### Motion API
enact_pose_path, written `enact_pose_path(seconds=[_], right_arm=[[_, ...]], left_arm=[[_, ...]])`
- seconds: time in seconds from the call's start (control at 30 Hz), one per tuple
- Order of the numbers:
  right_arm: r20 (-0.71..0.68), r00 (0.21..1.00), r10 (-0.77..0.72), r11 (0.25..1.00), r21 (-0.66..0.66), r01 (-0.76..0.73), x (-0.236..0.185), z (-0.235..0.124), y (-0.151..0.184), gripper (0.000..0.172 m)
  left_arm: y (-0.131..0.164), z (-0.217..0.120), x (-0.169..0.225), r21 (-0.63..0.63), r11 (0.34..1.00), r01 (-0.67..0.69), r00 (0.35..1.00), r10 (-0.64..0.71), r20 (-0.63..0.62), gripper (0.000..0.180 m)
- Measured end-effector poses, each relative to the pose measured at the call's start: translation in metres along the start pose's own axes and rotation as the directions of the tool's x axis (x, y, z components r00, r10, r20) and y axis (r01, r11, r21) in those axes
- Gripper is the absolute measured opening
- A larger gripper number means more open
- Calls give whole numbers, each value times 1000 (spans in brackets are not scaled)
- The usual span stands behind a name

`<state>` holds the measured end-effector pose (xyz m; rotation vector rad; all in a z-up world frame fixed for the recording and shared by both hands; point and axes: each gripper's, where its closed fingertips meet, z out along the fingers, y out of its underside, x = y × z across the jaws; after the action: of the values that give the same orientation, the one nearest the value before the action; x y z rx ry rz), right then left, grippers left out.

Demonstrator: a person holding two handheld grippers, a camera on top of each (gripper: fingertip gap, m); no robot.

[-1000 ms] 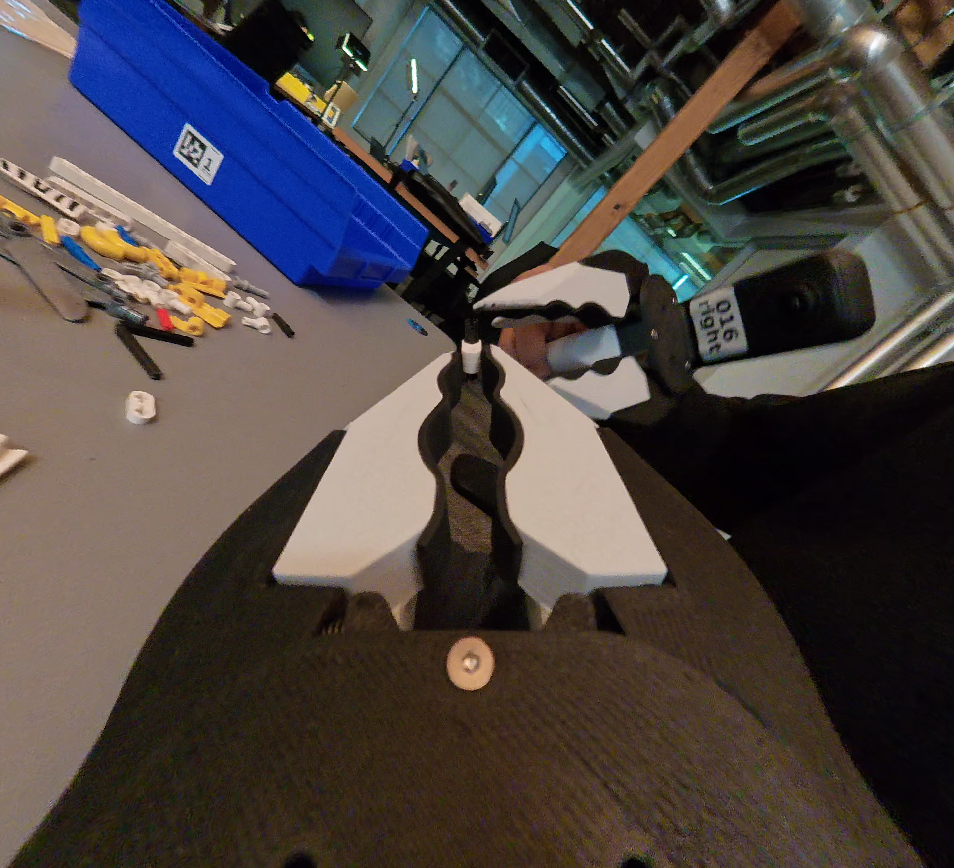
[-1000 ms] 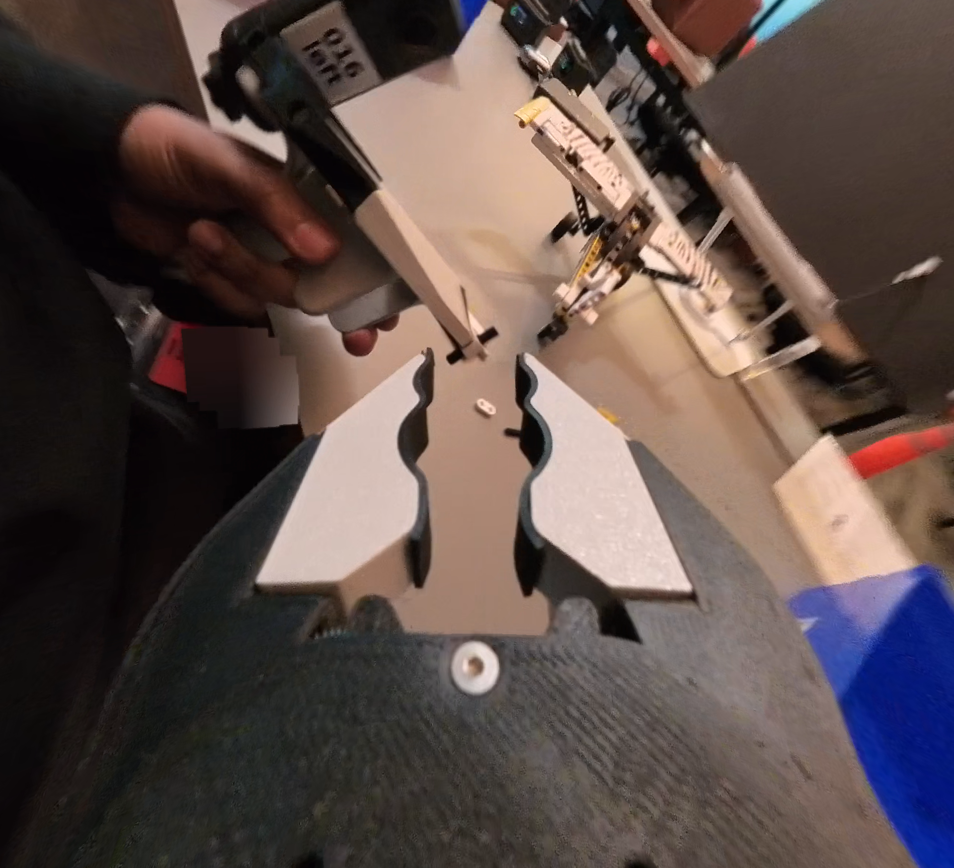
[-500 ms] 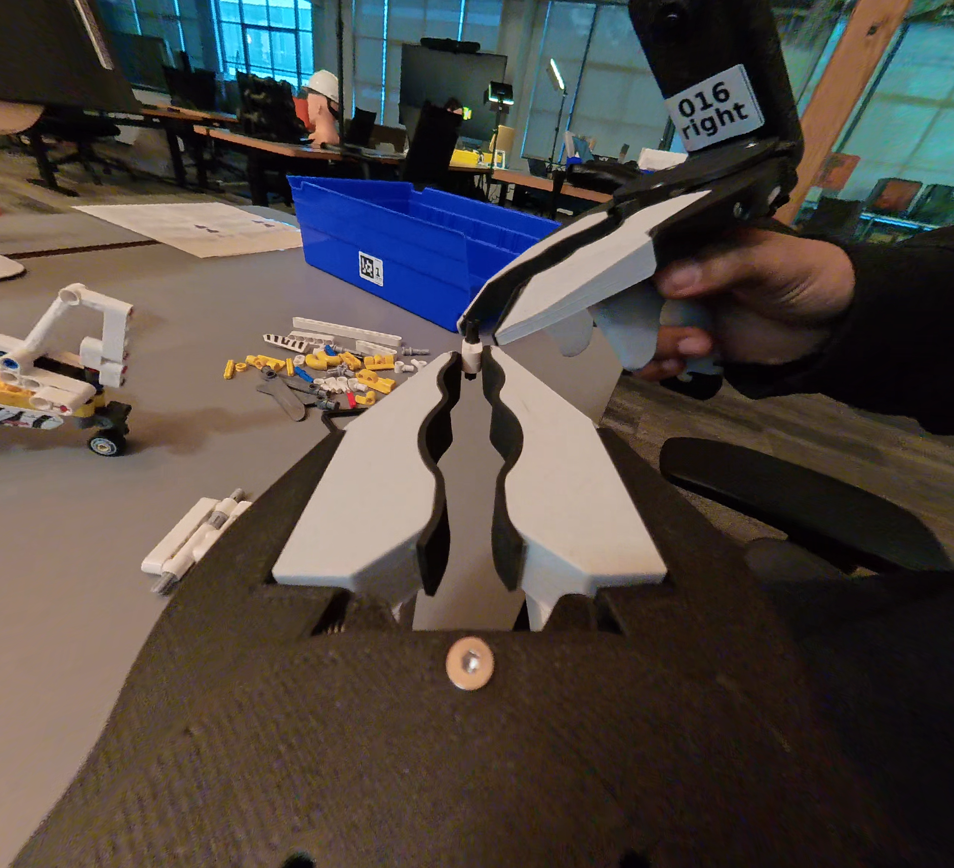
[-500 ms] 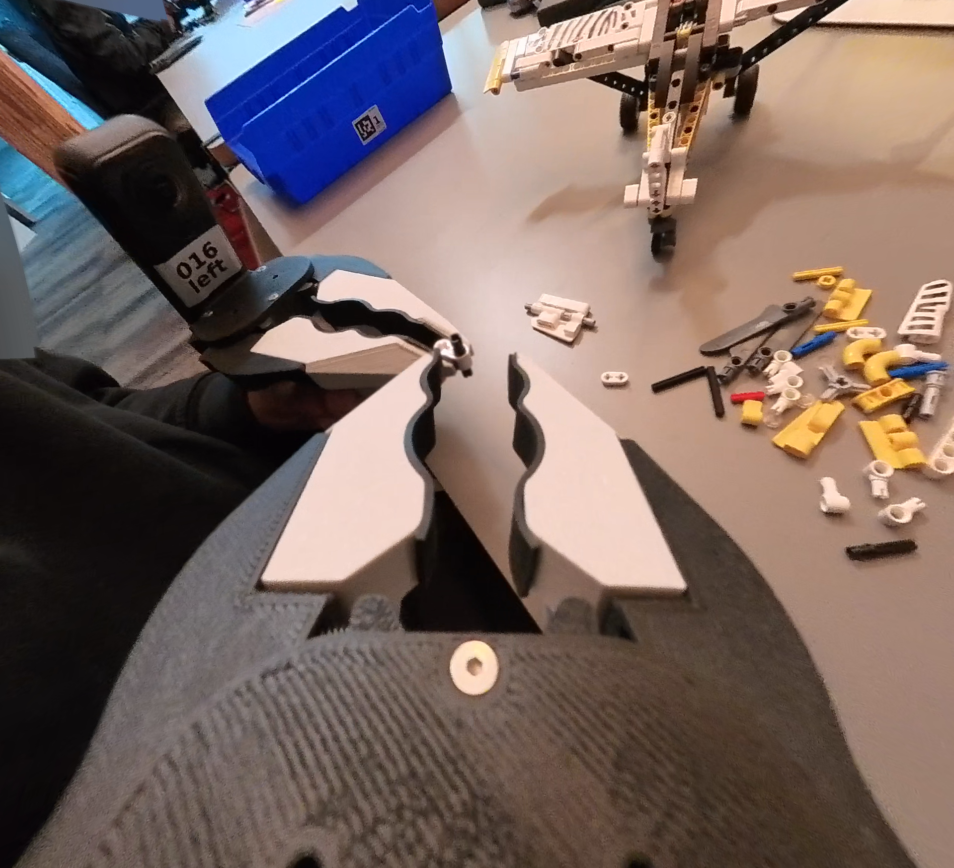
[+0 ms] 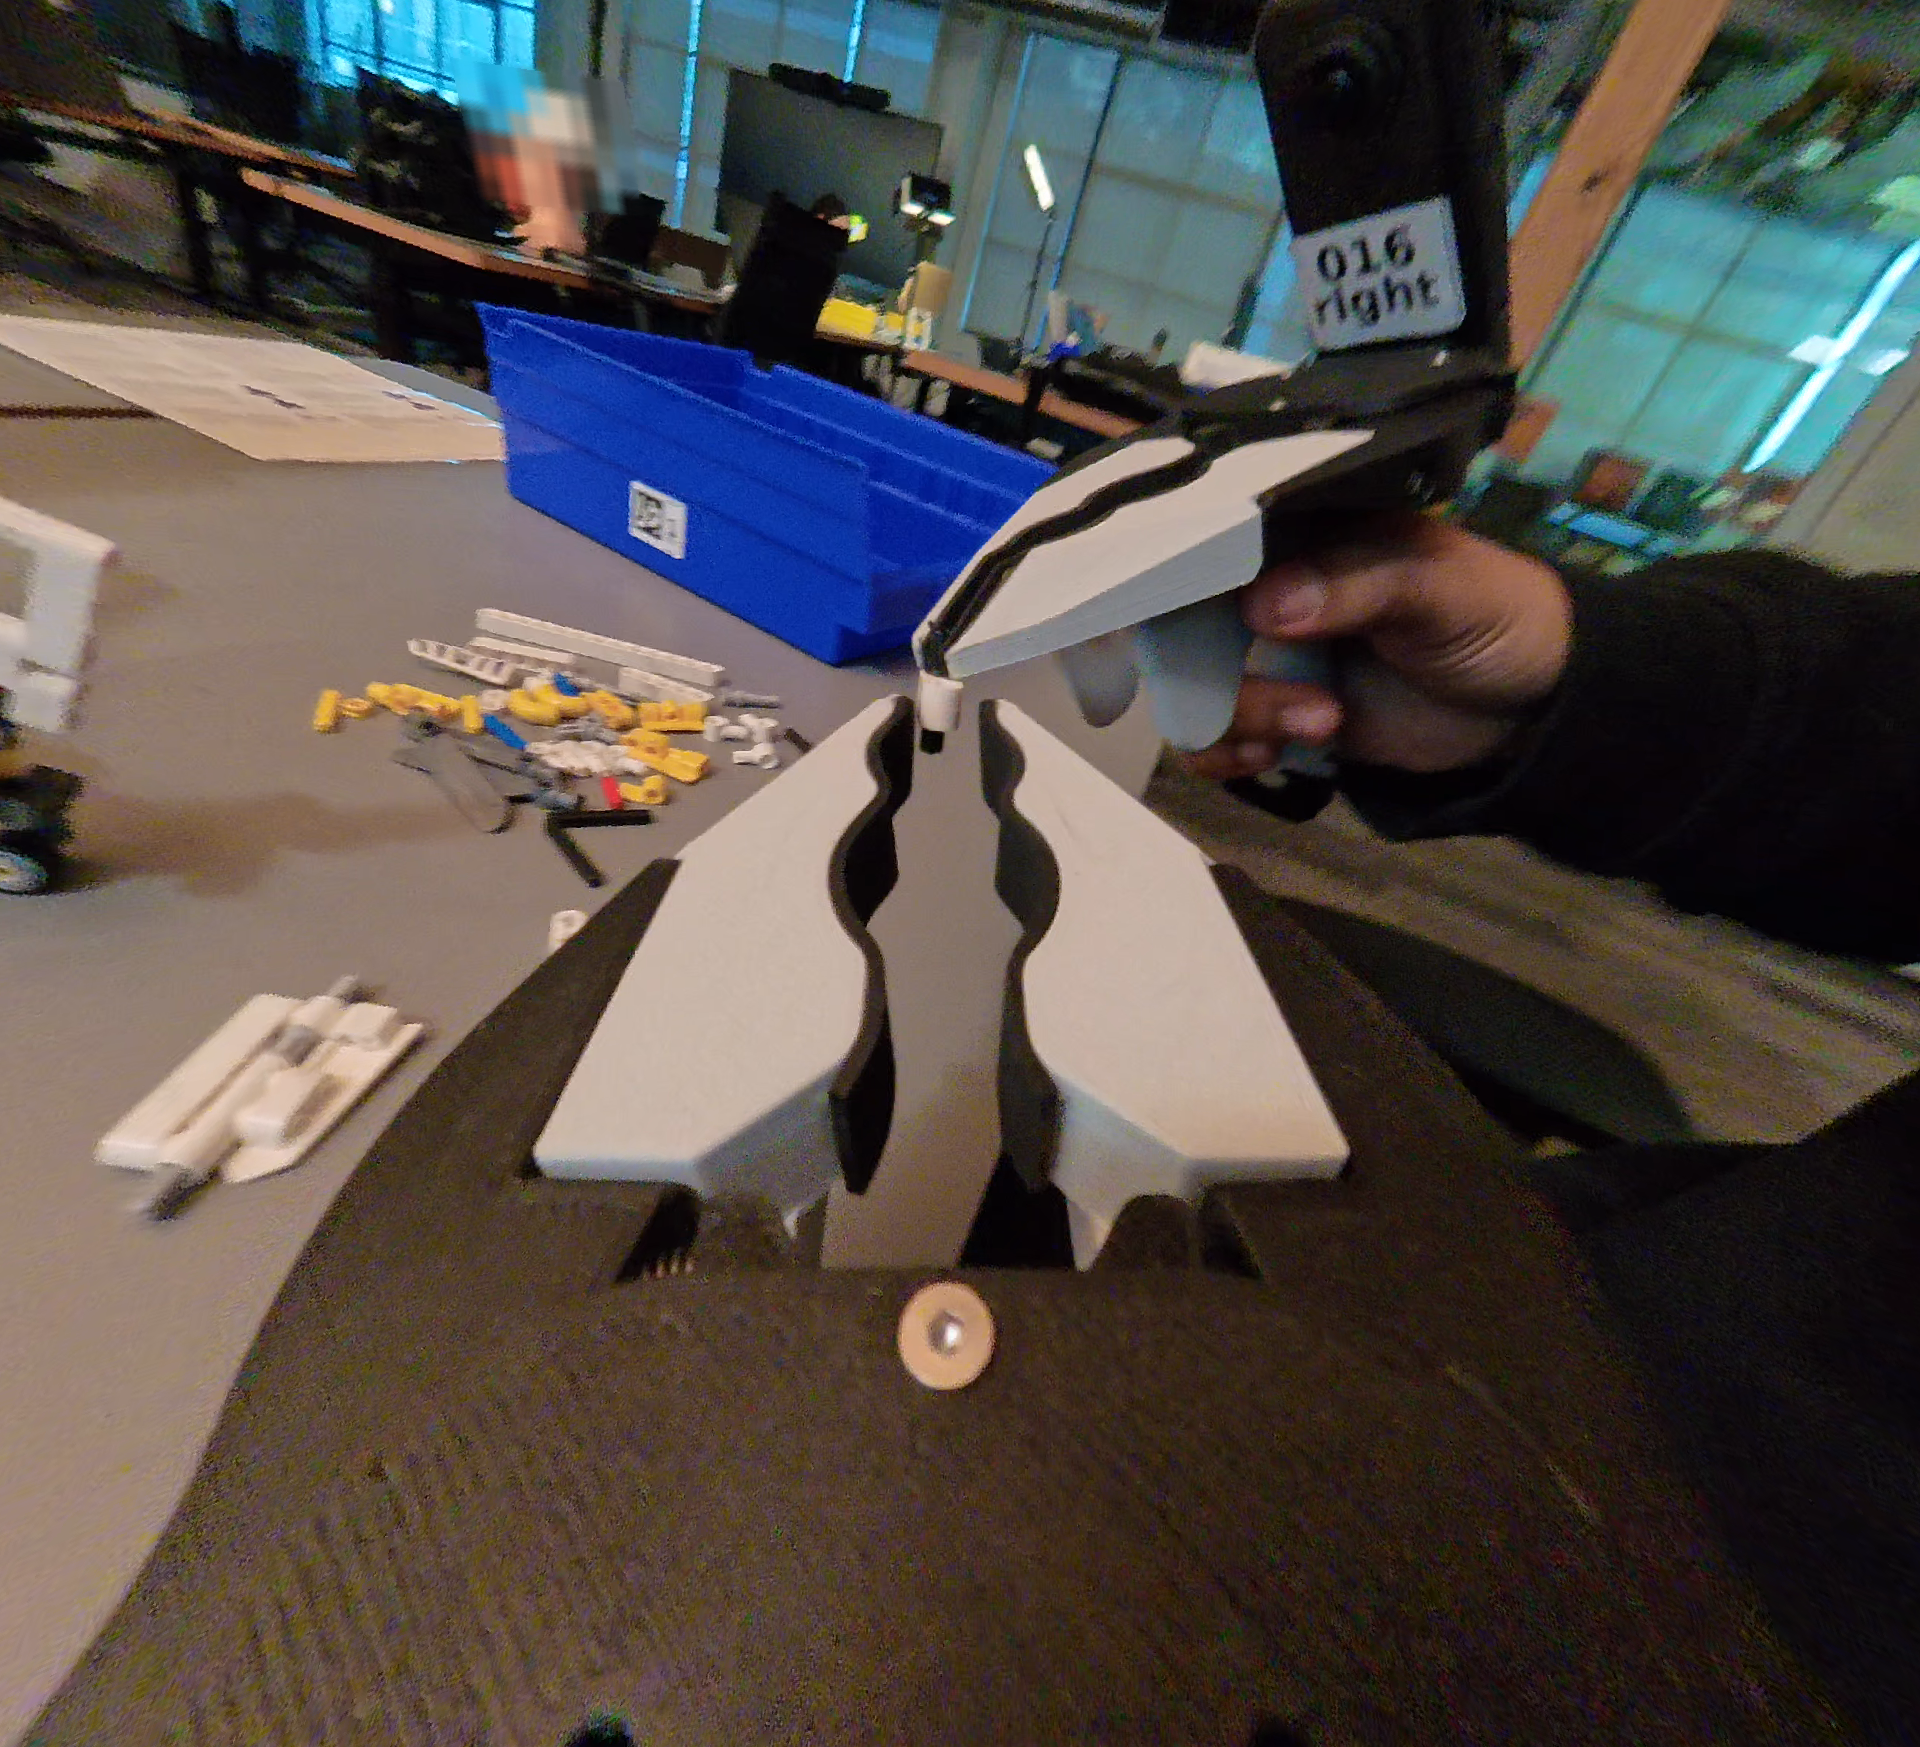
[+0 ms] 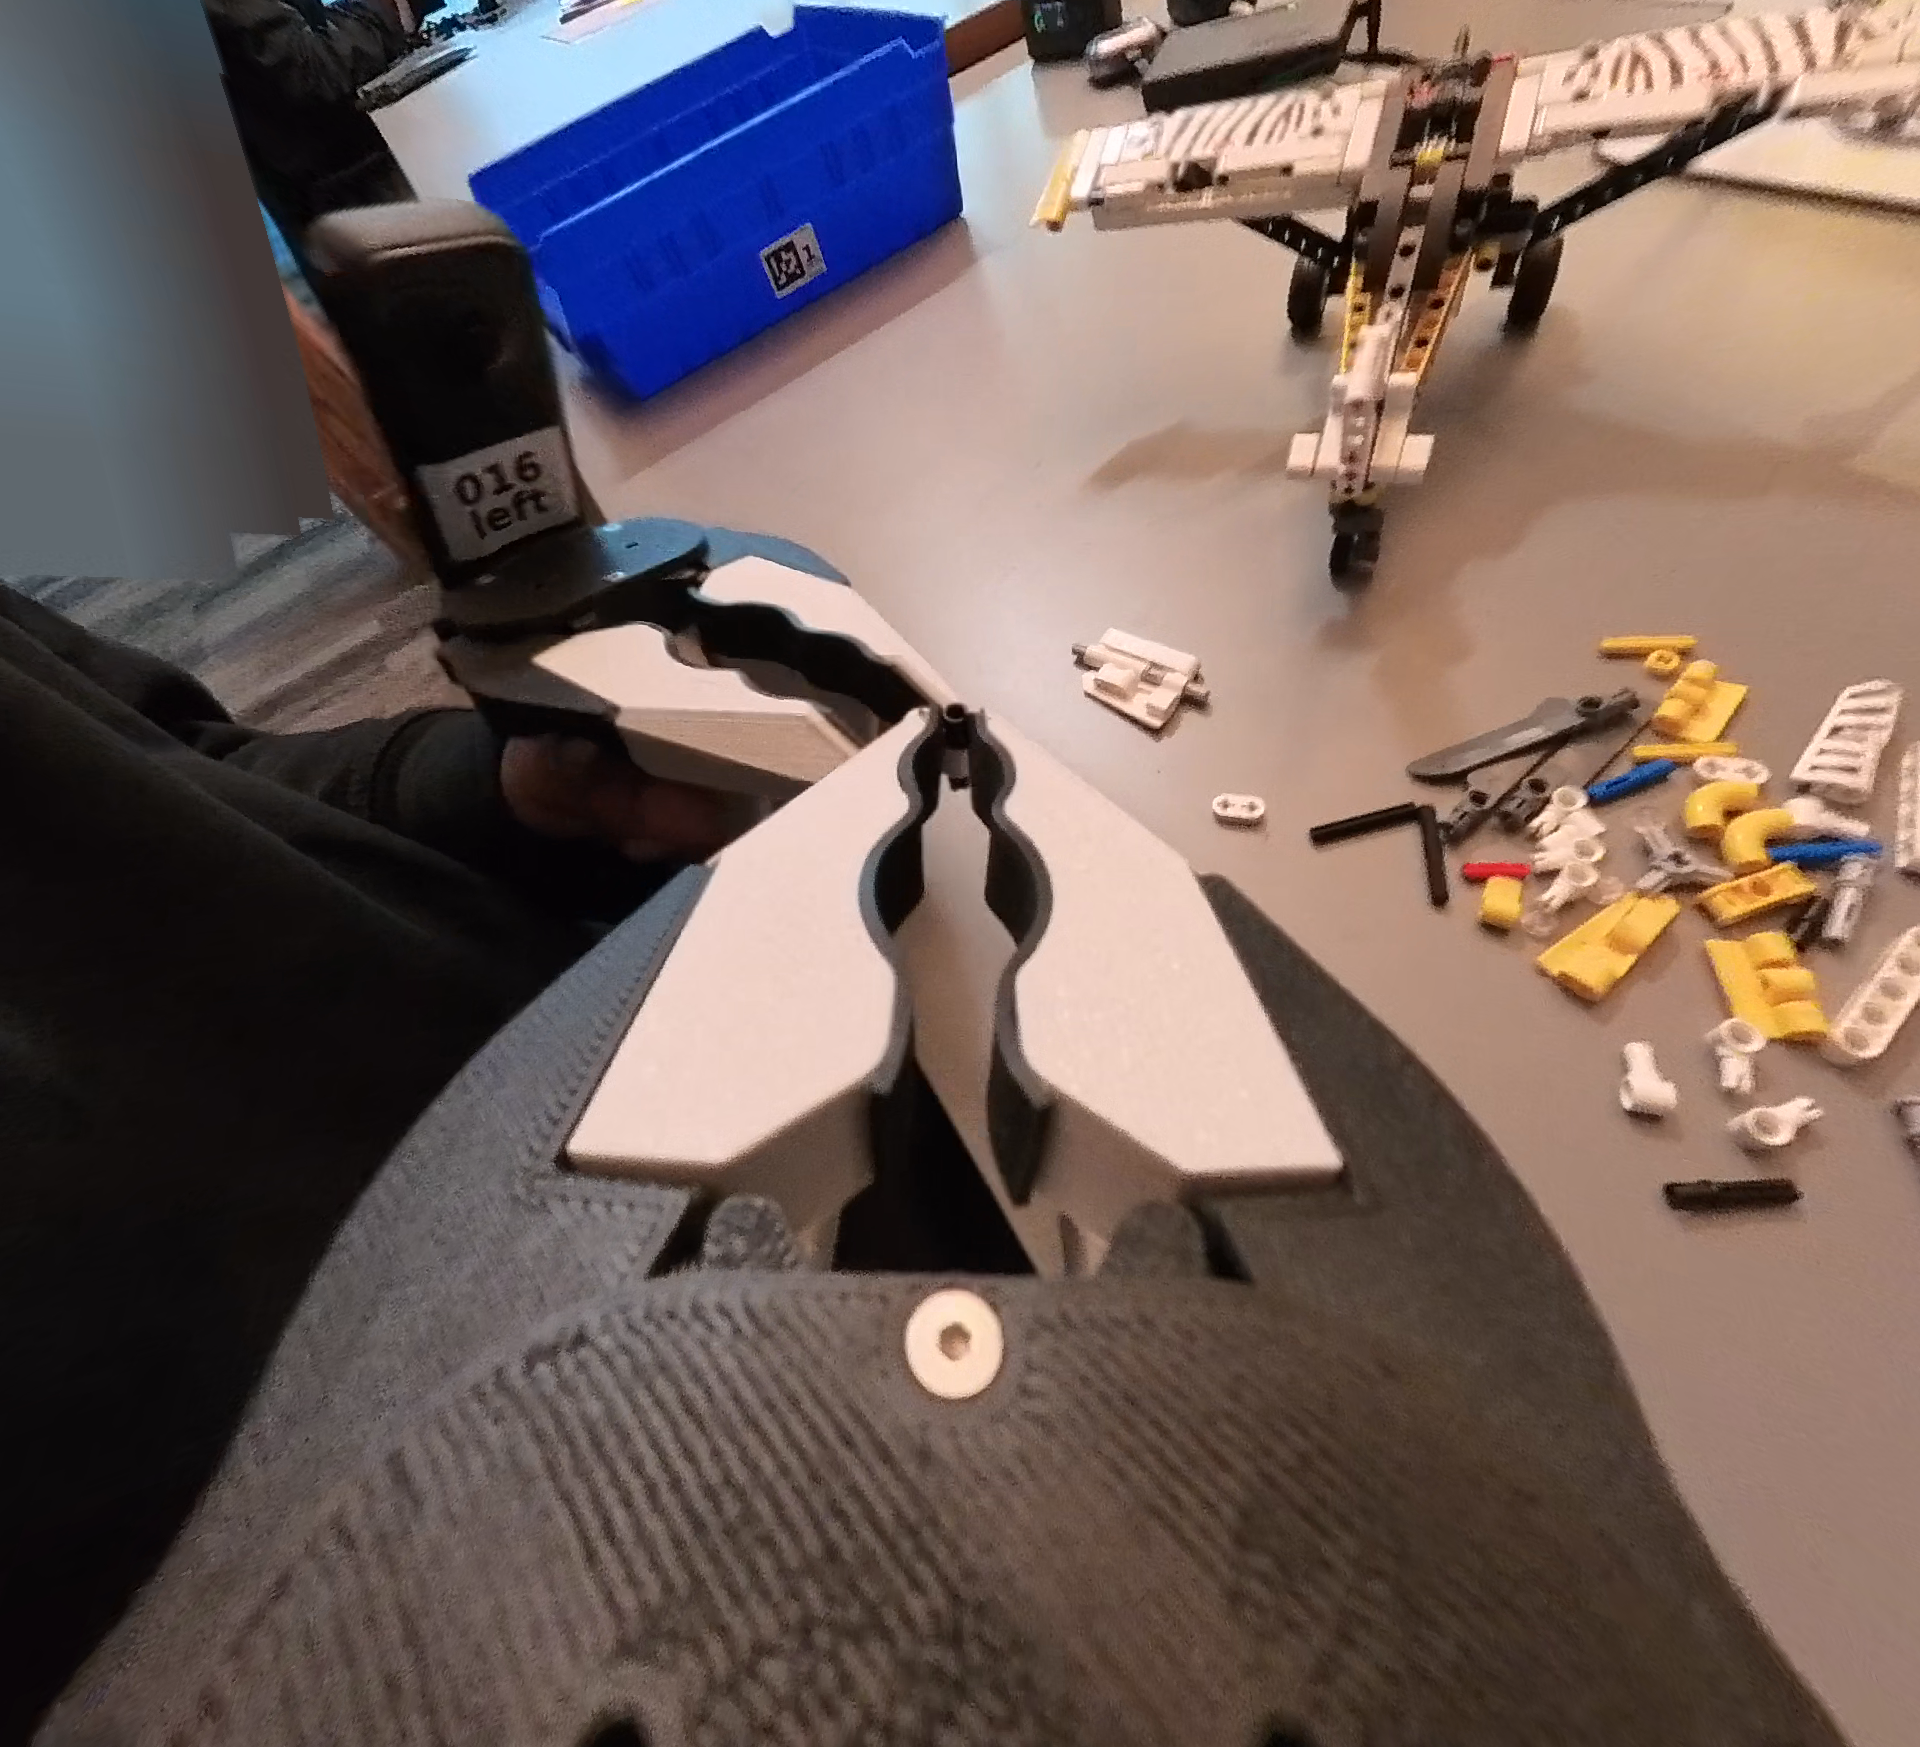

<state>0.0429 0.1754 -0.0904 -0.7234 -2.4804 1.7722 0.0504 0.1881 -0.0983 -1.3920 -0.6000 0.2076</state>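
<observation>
My right gripper point(image 6: 954, 743) is shut on a small white connector with a black pin point(image 6: 954, 729), pinched at its very fingertips. In the left wrist view the right gripper point(image 5: 935, 653) comes in from the upper right, and the white connector point(image 5: 943, 705) hangs from its tips. My left gripper point(image 5: 940, 715) is open. Its fingertips stand on either side of the connector, with a gap on each side. In the right wrist view the left gripper point(image 6: 727, 658) sits just left of my right fingertips. Both are held above the grey table point(image 5: 312, 866).
A blue bin point(image 5: 748, 471) stands at the back. A pile of yellow, white, black and blue loose parts point(image 5: 561, 741) lies beyond the grippers. A small white assembly point(image 5: 260, 1084) lies at the left. A striped model plane point(image 6: 1403, 170) stands on the table. Left tips and right tips are each some 30 cm from the striped model plane point(image 6: 1403, 170).
My right gripper has closed on the white connector that my left gripper held. My left gripper has opened and let go of it. Both grippers have levelled out over the table.
</observation>
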Motion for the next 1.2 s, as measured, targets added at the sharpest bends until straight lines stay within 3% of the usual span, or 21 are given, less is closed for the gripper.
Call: enact_pose_path(seconds=[0.07, 0.13, 0.17, 0.23, 0.3, 0.4, 0.57, 0.77, 0.87, 0.97, 1.0, 1.1, 1.2], right_arm=[[-9, 997, -76, 997, 33, 76, -2, -3, -7, 2], [-13, 980, -199, 977, 79, 200, -9, -6, -16, 2], [-13, 961, -277, 956, 98, 276, -14, -7, -19, 2], [0, 898, -440, 892, 112, 437, -28, -8, -21, 3], [-21, 801, -598, 792, 136, 595, -41, -8, -24, 2], [-44, 641, -766, 627, 165, 761, -56, -8, -25, 2], [-38, 627, -778, 609, 199, 768, -62, -8, -30, 2], [-38, 671, -740, 652, 204, 731, -58, -7, -30, 2], [-37, 775, -630, 757, 194, 624, -48, -5, -31, 6], [35, 942, -334, 930, 175, 323, -37, 0, -29, 49], [78, 970, -229, 965, 149, 216, -35, 2, -26, 54], [159, 987, -26, 995, 99, 10, -35, 5, -22, 39], [131, 991, -30, 995, 101, 16, -30, 7, -21, 25]], left_arm=[[-5, -2, 4, 34, 988, 148, 986, -144, -82, 23], [-13, -5, 5, 45, 921, 387, 905, -370, -208, 29], [-16, -9, 9, 10, 854, 520, 814, -493, -308, 28], [-21, -15, 15, -121, 678, 726, 559, -682, -471, 26], [-26, -22, 22, -206, 584, 785, 395, -729, -559, 28], [-38, -31, 35, -290, 518, 805, 233, -724, -649, 26], [-50, -36, 36, -294, 462, 837, 137, -696, -705, 11], [-51, -38, 31, -254, 494, 832, 193, -686, -702, 7], [-52, -36, 24, -176, 521, 835, 272, -670, -691, 4], [-48, -33, 17, -95, 580, 809, 392, -652, -649, 5], [-49, -33, 15, -73, 590, 804, 416, -645, -641, 5], [-48, -31, 9, -26, 602, 798, 464, -641, -612, 5], [-42, -26, 11, -59, 588, 807, 445, -671, -593, 5]])
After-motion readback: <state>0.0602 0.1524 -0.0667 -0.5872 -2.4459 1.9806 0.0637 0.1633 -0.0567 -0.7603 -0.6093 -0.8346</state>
